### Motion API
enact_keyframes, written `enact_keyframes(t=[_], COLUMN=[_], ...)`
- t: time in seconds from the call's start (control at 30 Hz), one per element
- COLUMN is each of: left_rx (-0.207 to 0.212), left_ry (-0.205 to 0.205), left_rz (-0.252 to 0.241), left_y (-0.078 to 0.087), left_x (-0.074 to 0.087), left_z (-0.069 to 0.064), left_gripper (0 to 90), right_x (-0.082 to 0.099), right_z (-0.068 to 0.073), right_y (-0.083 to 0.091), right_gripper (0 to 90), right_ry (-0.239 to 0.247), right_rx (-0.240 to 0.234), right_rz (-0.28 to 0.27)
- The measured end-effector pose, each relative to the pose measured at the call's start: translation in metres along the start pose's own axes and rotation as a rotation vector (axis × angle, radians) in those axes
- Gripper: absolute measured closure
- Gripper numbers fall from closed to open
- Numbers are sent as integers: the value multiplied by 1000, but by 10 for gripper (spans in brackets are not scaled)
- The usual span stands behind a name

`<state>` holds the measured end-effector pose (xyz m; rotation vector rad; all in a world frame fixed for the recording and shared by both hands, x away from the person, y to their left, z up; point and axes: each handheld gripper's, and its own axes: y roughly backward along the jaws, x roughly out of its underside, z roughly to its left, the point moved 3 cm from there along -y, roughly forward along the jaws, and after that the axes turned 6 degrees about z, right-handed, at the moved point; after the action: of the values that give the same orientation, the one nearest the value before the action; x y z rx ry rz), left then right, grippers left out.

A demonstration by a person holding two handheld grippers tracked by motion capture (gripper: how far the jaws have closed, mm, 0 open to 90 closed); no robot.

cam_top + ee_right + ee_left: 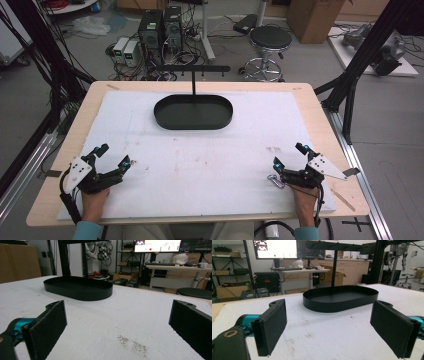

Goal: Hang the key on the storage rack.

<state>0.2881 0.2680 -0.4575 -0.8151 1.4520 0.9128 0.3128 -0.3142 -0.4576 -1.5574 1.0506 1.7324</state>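
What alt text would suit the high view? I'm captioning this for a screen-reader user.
A person's hands rest two open grippers, the left gripper and the right gripper, on a white foam mat at its near corners. Beyond them stands an empty black oval tray with a T-shaped rack.

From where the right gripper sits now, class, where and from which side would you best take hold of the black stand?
Probably the thin upright post of the black stand, from the near side above the rim. It rises straight from the oval tray and is narrow enough for the right gripper, whose jaws stand wide open. The low wall is a fair second choice.
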Motion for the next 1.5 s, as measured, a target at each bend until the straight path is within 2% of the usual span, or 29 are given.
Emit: enact_keyframes(t=[0.17, 0.3, 0.7, 0.8, 0.9, 1.03, 1.17, 1.23, 1.33, 1.43, 1.5], left_rx=[-1, 0, 1, 1, -1, -1, 0, 0, 1, 1, 1], left_ry=[-12, -4, -2, -3, -1, -2, 0, 4, 2, 4, 0], left_rz=[-4, -6, -7, -8, -8, -8, -8, -8, -7, -8, -5], left_y=[1, 1, 1, 1, 1, 1, 1, 1, 1, 1, 1], left_x=[0, 0, 0, 0, 0, 0, 0, 0, 0, 0, 0], left_z=[-1, 0, 0, 0, 0, 0, 0, 0, 0, 0, 1], left_gripper=[143, 143, 143, 143, 143, 143, 143, 142, 143, 143, 143], right_x=[0, 0, -1, -1, -3, -9, -21, -27, -37, -45, -51], right_z=[1, 2, -2, -4, -4, -4, -8, -9, -12, -14, -14], right_y=[0, 0, -1, -3, -4, -2, 1, 4, 6, 7, 8], right_gripper=[8, 8, 8, 7, 8, 8, 8, 8, 8, 8, 8], right_ry=[5, 19, -22, -34, 4, 0, 23, 9, 29, 51, 74], right_rx=[5, 9, 1, -10, -21, -63, -89, -114, -144, -198, -252], right_rz=[-1, 3, 11, 31, 41, 57, 66, 80, 109, 151, 181])
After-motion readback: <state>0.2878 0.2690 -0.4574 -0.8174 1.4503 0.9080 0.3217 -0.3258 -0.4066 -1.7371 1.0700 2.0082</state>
